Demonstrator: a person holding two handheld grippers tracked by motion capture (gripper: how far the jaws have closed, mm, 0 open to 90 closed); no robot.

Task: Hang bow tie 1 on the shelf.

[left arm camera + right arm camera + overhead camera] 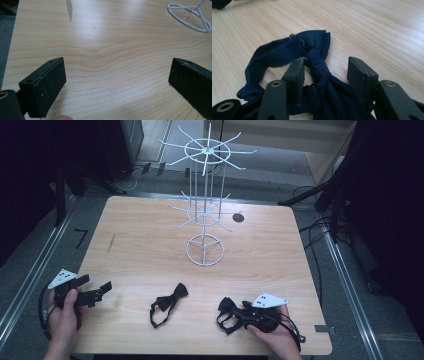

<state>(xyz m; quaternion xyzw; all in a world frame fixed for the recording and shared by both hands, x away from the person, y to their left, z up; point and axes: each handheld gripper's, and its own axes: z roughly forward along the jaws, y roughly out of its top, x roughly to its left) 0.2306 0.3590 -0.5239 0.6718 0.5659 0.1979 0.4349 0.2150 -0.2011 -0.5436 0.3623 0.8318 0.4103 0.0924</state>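
I hold the right gripper [239,314] near the front right corner of the worktop [140,245], with the dark blue bow tie [312,62] lying between its fingers [295,75]. The fingers stand apart on either side of the knot; one sits just beside the knot, the other stands off from the cloth with bare wood showing in the gap. I judge this as a grasp in progress, not a completed grip: the pads do not yet press on the cloth from both sides.

The left gripper [100,290] rests near the front left corner, its fingers [47,87] wide apart over bare wood, holding nothing.

Status of the work, as I judge it:
- The white wire rack [205,205] stands near the middle of the back edge, and I see nothing hanging on its hooks.
- A second bow tie [169,304] lies flat near the front edge, between the two grippers, untouched.
- Both ties remain on the worktop, so the gripping, the lifting and any hanging are all still to do.

Orientation of the blue bow tie: in the right gripper view its long axis runs from the wing under the gripper, through the knot, away from the gripper. Its strap loops off to one side, with a small hook visible at the far wing.
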